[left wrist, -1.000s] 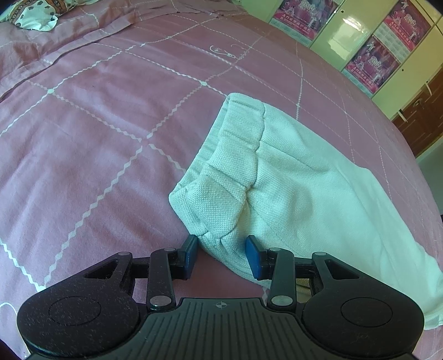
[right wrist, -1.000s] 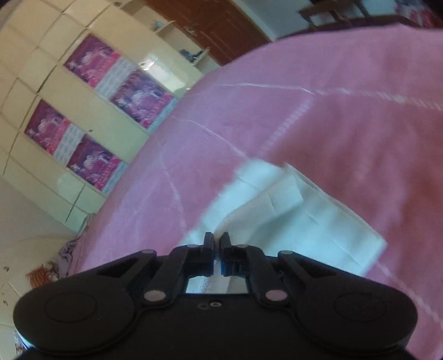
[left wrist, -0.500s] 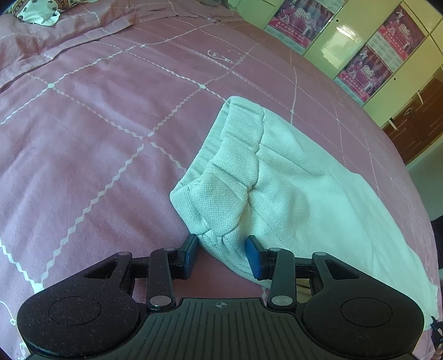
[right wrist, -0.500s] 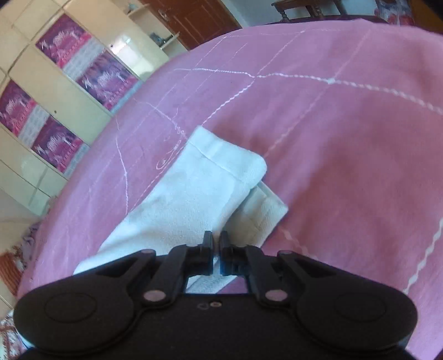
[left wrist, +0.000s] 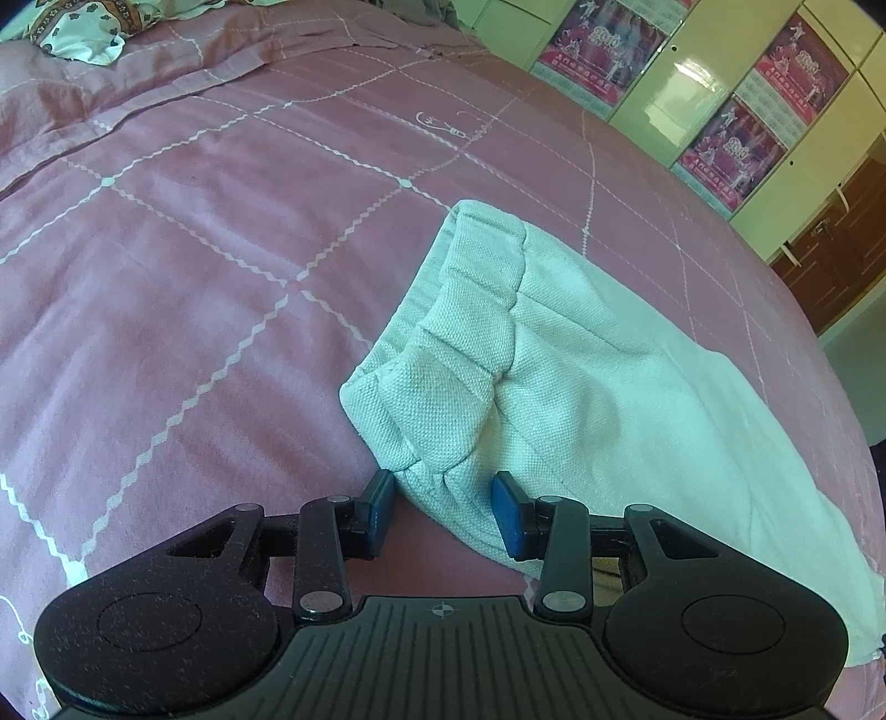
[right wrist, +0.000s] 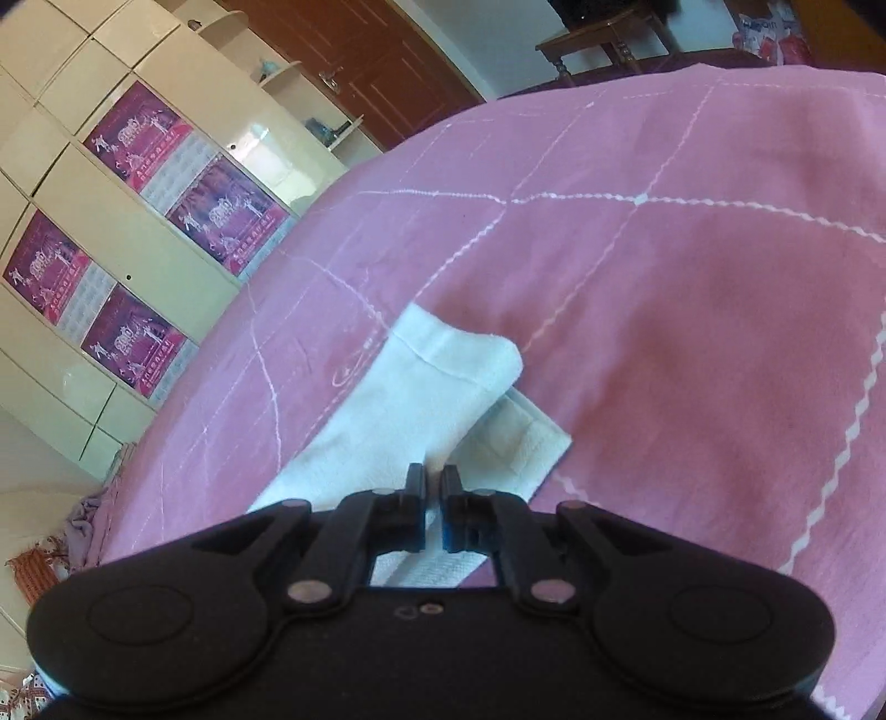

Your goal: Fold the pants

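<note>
Pale mint-white pants (left wrist: 581, 376) lie on a pink bedspread (left wrist: 194, 288), waistband end nearest the left gripper. My left gripper (left wrist: 443, 507) is open, its blue pads on either side of the gathered waistband corner, which sits between them. In the right wrist view the leg end of the pants (right wrist: 421, 410) lies on the bed with its hem cuffs overlapping. My right gripper (right wrist: 434, 487) has its jaws nearly together over the pants leg; whether cloth is pinched between them is not visible.
Cream wardrobe doors with purple posters (left wrist: 731, 138) stand beyond the bed, also in the right wrist view (right wrist: 133, 243). A patterned pillow (left wrist: 83, 33) lies at the bed's head. A brown door (right wrist: 360, 61) and a wooden table (right wrist: 603, 39) stand past the bed's foot.
The right gripper view has swung and steadied; the pants leg end now lies flat on the bed with cuffs overlapped. The left gripper stays open at the waistband, shifted only slightly.
</note>
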Action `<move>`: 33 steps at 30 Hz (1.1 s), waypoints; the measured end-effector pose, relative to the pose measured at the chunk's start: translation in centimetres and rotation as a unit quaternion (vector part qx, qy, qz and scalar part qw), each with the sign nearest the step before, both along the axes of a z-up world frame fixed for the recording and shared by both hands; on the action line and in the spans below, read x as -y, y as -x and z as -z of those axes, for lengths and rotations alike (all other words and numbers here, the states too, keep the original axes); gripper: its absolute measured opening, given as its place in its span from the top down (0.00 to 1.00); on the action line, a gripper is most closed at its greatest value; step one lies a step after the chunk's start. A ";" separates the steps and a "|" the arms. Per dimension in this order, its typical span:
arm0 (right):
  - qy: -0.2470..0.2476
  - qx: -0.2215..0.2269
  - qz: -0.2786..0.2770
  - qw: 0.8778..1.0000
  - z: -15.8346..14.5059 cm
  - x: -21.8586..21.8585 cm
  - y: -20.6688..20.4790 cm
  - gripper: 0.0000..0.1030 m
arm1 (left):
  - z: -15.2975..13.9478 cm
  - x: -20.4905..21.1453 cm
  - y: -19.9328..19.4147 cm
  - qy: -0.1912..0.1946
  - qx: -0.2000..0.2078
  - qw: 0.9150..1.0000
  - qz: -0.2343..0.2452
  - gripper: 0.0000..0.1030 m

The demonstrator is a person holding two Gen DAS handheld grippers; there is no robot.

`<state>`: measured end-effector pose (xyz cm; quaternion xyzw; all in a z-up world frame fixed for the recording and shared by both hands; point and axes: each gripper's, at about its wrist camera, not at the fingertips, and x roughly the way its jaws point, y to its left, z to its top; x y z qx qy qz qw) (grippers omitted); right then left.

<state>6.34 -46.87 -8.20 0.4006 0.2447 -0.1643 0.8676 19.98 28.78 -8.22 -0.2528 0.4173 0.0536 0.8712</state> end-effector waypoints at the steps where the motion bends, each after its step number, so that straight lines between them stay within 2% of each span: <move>1: -0.002 -0.003 -0.005 1.000 -0.1 0.1 -0.3 0.90 | 0.0 -0.1 0.0 0.001 0.000 1.000 0.000 0.61; 3: -0.026 0.002 -0.003 1.000 0.4 0.7 -0.2 0.88 | 0.1 -0.1 0.1 0.003 0.002 1.000 0.000 0.61; 4: -0.039 0.003 0.006 0.999 0.7 1.1 -0.1 0.82 | 0.1 -0.1 0.1 0.003 0.003 1.000 -0.001 0.61; 5: -0.052 0.006 0.010 0.999 1.3 1.4 0.1 0.80 | 0.1 -0.1 0.1 0.003 0.003 1.000 -0.001 0.61; 9: -0.112 0.028 0.018 0.993 3.4 2.3 0.0 0.85 | 0.1 -0.1 0.1 0.003 0.003 1.000 -0.003 0.61; 10: -0.113 0.028 0.018 0.993 3.4 2.4 -0.1 0.92 | 0.0 -0.1 0.1 0.002 0.003 1.000 -0.005 0.61; 11: -0.103 0.023 0.018 0.994 3.0 2.2 -0.3 0.96 | 0.0 0.0 0.1 0.002 0.002 1.000 -0.005 0.61; 12: -0.088 0.021 0.017 0.996 2.3 1.9 -0.3 0.96 | 0.0 0.0 0.1 0.002 0.002 1.000 -0.006 0.61; 14: -0.071 0.049 0.018 0.996 0.2 0.9 0.7 0.97 | 0.0 0.0 0.1 0.001 0.003 1.000 -0.006 0.61; 16: -0.053 0.042 0.025 0.997 -1.0 0.1 1.6 0.97 | 0.1 0.0 0.1 0.002 0.004 1.000 -0.007 0.61; 19: -0.010 -0.059 0.026 0.998 0.8 0.1 0.1 0.94 | 0.0 -0.2 0.2 0.006 0.004 1.000 -0.008 0.61; 21: -0.036 -0.048 0.034 0.998 1.4 0.6 0.3 0.85 | -0.7 -0.5 0.7 0.013 0.007 1.000 -0.023 0.61; 22: -0.022 -0.037 0.046 0.998 0.6 0.3 0.8 0.70 | -1.2 -0.5 1.1 0.011 0.017 0.999 -0.032 0.61; 23: 0.013 -0.025 0.057 0.998 -0.5 -0.5 1.4 0.64 | -1.7 -0.6 1.7 0.005 0.032 0.999 -0.038 0.61; 24: 0.040 -0.008 0.053 0.998 -1.5 -1.2 1.7 0.64 | -2.2 -0.7 2.3 0.000 0.049 0.998 -0.048 0.61; 26: 0.083 0.031 0.001 0.996 -3.4 -3.1 1.1 0.64 | -2.6 -1.3 3.2 0.015 0.071 0.995 -0.065 0.61; 28: 0.105 0.053 -0.071 0.991 -4.8 -5.4 -0.9 0.64 | -2.5 -1.8 3.6 0.030 0.078 0.993 -0.085 0.61; 30: 0.118 0.068 -0.160 0.978 -6.1 -8.6 -4.5 0.63 | -2.0 -2.0 3.4 0.033 0.076 0.993 -0.089 0.61; 33: 0.115 0.078 -0.282 0.949 -7.1 -15.0 -11.0 0.62 | -1.2 -2.4 2.4 0.037 0.068 0.993 -0.093 0.61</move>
